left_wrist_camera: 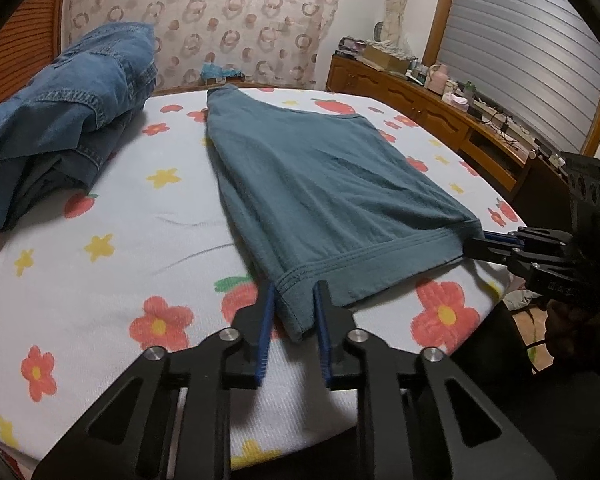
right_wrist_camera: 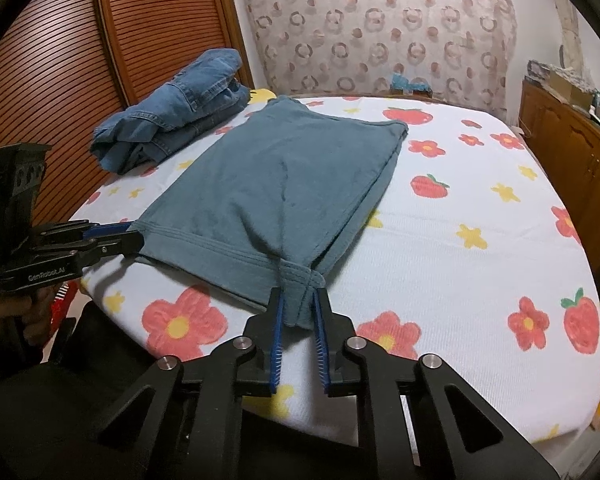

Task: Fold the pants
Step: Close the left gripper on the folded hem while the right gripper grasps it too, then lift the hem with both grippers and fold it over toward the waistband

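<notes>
Teal knit pants (left_wrist_camera: 324,184) lie folded flat on the flowered bed sheet (left_wrist_camera: 100,288), stitched hem band towards me. My left gripper (left_wrist_camera: 295,300) is shut on the near left corner of the hem band. My right gripper (right_wrist_camera: 298,300) is shut on the near right corner of the same band, where the cloth bunches between the blue pads. The pants (right_wrist_camera: 276,184) stretch away from both grippers. The right gripper also shows in the left wrist view (left_wrist_camera: 470,244), and the left gripper in the right wrist view (right_wrist_camera: 134,236).
A pile of blue denim clothes (left_wrist_camera: 72,120) sits at the back left of the bed, also in the right wrist view (right_wrist_camera: 180,112). A wooden sideboard (left_wrist_camera: 440,108) with clutter runs along the right. A louvred wooden door (right_wrist_camera: 80,60) stands at left. The bed's near edge (right_wrist_camera: 340,420) is just below the grippers.
</notes>
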A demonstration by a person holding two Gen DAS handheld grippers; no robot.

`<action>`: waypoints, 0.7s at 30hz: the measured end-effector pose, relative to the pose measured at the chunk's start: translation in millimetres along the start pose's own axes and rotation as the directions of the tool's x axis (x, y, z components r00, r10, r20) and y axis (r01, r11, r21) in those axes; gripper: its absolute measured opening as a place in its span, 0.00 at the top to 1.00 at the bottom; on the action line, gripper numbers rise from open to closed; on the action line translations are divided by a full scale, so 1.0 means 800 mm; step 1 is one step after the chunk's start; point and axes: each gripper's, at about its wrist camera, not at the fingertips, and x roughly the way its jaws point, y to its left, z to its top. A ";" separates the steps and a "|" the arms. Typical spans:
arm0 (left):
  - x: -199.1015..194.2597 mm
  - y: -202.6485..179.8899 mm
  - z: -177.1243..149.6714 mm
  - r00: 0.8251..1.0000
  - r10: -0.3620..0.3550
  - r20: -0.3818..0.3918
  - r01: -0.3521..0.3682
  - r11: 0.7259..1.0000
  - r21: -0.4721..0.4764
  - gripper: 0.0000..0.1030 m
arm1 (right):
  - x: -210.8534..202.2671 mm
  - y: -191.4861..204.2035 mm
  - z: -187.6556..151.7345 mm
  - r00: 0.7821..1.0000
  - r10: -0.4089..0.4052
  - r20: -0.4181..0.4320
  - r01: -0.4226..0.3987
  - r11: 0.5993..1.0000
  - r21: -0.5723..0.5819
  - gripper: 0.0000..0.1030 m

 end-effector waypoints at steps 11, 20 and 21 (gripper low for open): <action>-0.034 -0.006 -0.001 0.998 -0.032 0.045 0.032 0.999 0.004 0.87 | -0.022 -0.001 0.001 0.998 0.058 0.016 -0.058 0.998 -0.002 0.90; -0.078 -0.024 0.022 0.990 -0.053 0.129 0.048 0.998 0.040 0.87 | -0.060 0.002 0.013 0.993 0.081 0.080 -0.081 0.997 -0.012 0.90; -0.081 -0.024 0.024 0.989 -0.054 0.136 0.048 0.998 0.044 0.87 | -0.064 0.003 0.014 0.993 0.083 0.088 -0.082 0.996 -0.014 0.90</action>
